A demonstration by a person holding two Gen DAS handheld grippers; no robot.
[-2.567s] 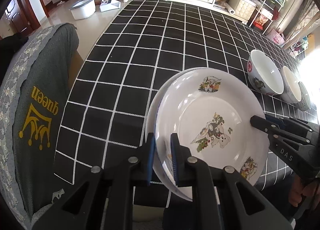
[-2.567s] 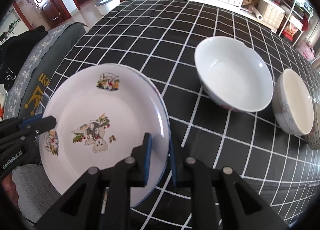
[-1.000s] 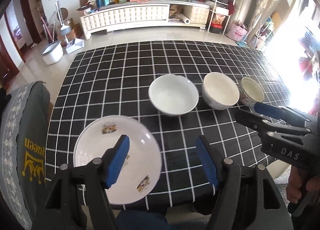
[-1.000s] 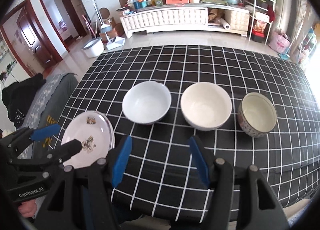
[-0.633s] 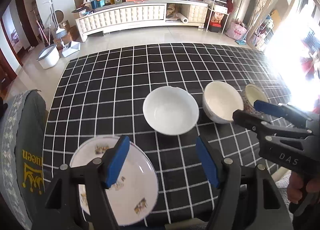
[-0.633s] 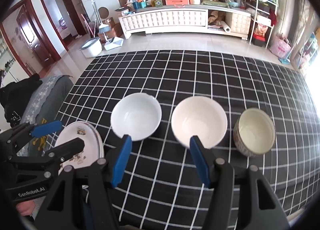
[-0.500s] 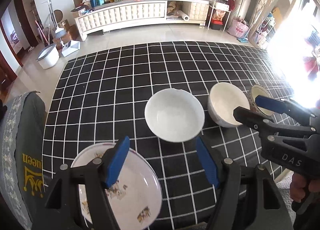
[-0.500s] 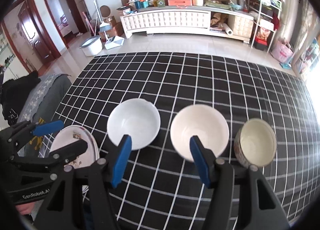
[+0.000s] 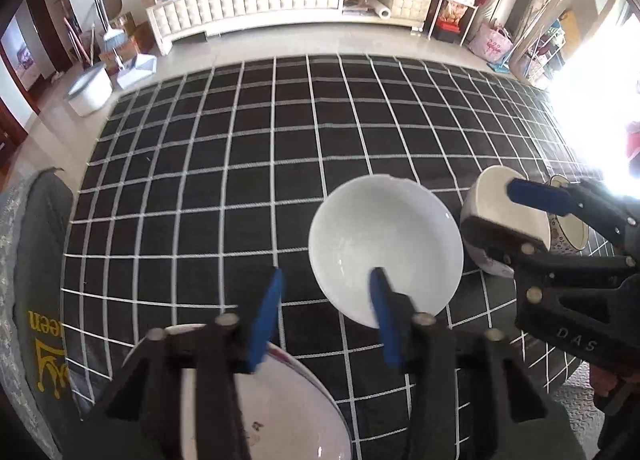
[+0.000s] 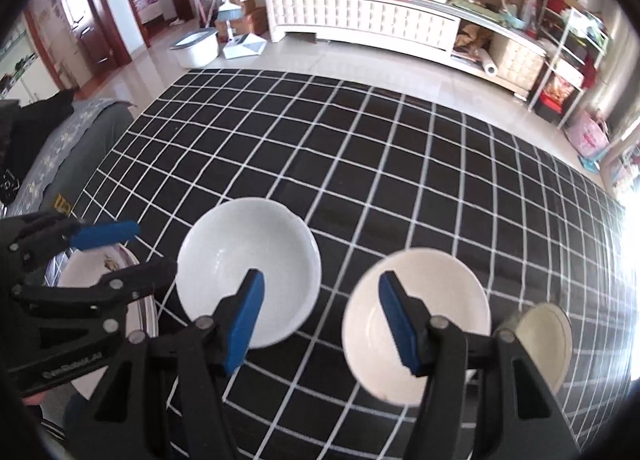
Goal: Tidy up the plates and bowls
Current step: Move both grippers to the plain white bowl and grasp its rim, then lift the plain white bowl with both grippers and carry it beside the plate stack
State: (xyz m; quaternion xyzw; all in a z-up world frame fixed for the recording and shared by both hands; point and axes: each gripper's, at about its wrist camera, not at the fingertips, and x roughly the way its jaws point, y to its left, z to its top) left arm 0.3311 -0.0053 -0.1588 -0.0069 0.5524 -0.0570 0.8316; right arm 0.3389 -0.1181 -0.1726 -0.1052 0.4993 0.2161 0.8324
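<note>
The plates (image 9: 280, 412) are stacked at the bench's (image 9: 240, 163) near left corner; three bowls (image 10: 248, 272) are left unstacked. Both tongs, left (image 9: 324, 316) and right (image 10: 320, 320), are closing, nothing gripped.

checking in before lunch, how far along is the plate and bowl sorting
Done: plates stacked at the near left. In hand: nothing; left gripper closes its jaws at the white bowl's rim, right gripper closes toward the cream bowl. Left: all three bowls unstacked, including the patterned bowl.

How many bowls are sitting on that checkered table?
3, in a row: a white bowl nearest the stacked plates, a cream bowl in the middle, and a small patterned bowl at the far end, partly hidden behind a gripper.
</note>
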